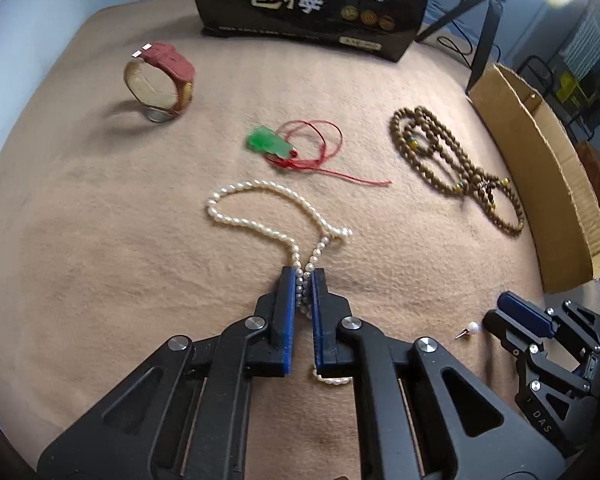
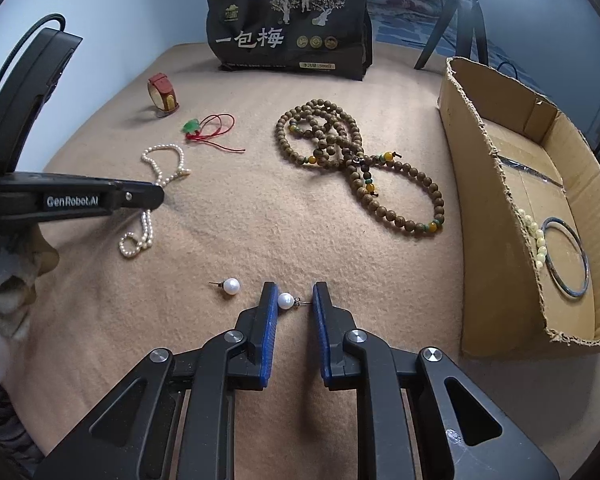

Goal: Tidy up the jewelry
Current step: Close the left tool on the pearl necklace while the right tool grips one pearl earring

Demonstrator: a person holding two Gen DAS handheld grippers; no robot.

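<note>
Pearl necklace (image 1: pixel 260 216): lies on the tan blanket (image 1: pixel 100 240), its far loop loose ahead of the left gripper (image 1: pixel 304 280), a short tail curling back under the jaws.
Left jaws: closed to a slit, with two strands of pearls pinched between the blue pads.
Pearl earring (image 2: pixel 286 301): sits between the fingers of the right gripper (image 2: pixel 294 300), pearl against the left pad, post toward the right pad.
Right jaws: narrowed around the stud, close to both ends; whether both pads press it I cannot tell.
Second earring (image 2: pixel 231 286): loose on the blanket just to the left.
Cardboard box (image 2: pixel 496 208): at the right, already holding a bangle (image 2: pixel 568 256) and pale beads.
Doing it well: lift the necklace slowly and straight up so the trailing loop clears the blanket without snagging the green pendant (image 1: pixel 268 142) nearby.
Risk: the round stud may roll or squirt out; a square squeeze along its axis looks safest.
</note>
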